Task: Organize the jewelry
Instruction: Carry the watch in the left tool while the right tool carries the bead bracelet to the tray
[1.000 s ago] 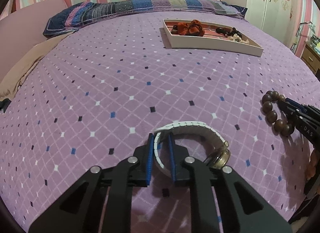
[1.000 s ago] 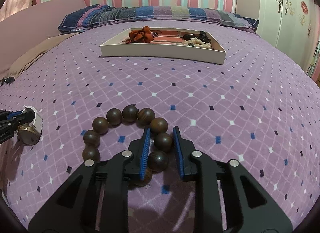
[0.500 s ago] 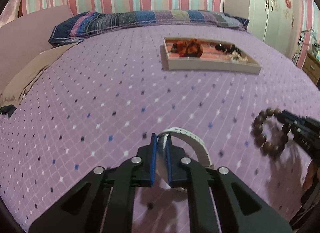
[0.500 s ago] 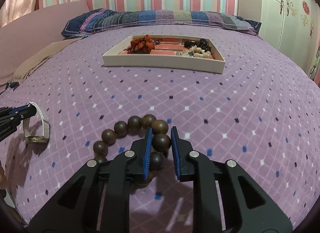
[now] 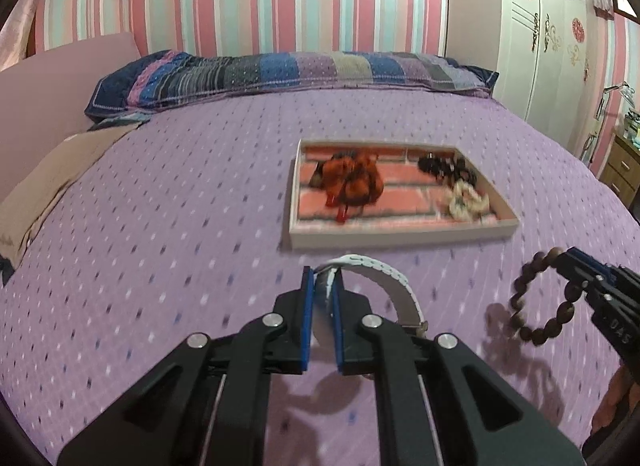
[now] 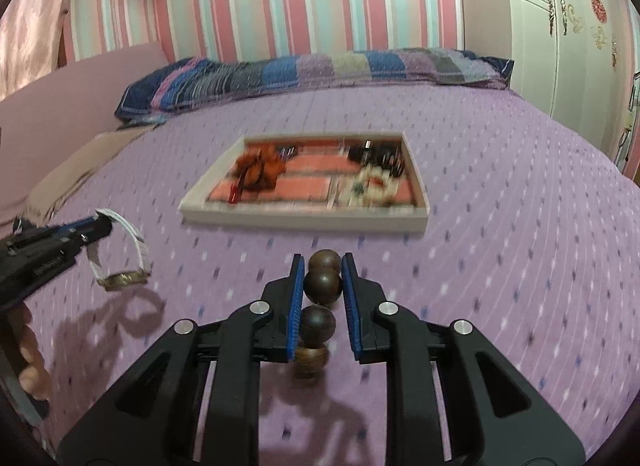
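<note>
My left gripper (image 5: 322,280) is shut on the strap of a white watch (image 5: 386,278) with a gold case and holds it above the purple bed; the watch also shows hanging in the right wrist view (image 6: 132,242). My right gripper (image 6: 320,266) is shut on a brown wooden bead bracelet (image 6: 321,286), which hangs from it in the air and also shows in the left wrist view (image 5: 532,306). A white-rimmed tray (image 5: 400,237) lies just ahead, holding an orange-red piece (image 5: 352,181), dark beads (image 5: 446,167) and a cream piece (image 5: 466,201).
The purple patterned bedspread (image 5: 180,225) spreads all around. A striped pillow (image 5: 280,69) lies at the bed's far end. A beige cloth (image 5: 48,185) lies at the left edge. White wardrobe doors (image 5: 552,45) and a wooden nightstand (image 5: 624,163) stand at right.
Both grippers have risen from the bedspread with their pieces and moved forward toward the tray, which now looks much nearer. The watch and bracelet now hang in the air.
</note>
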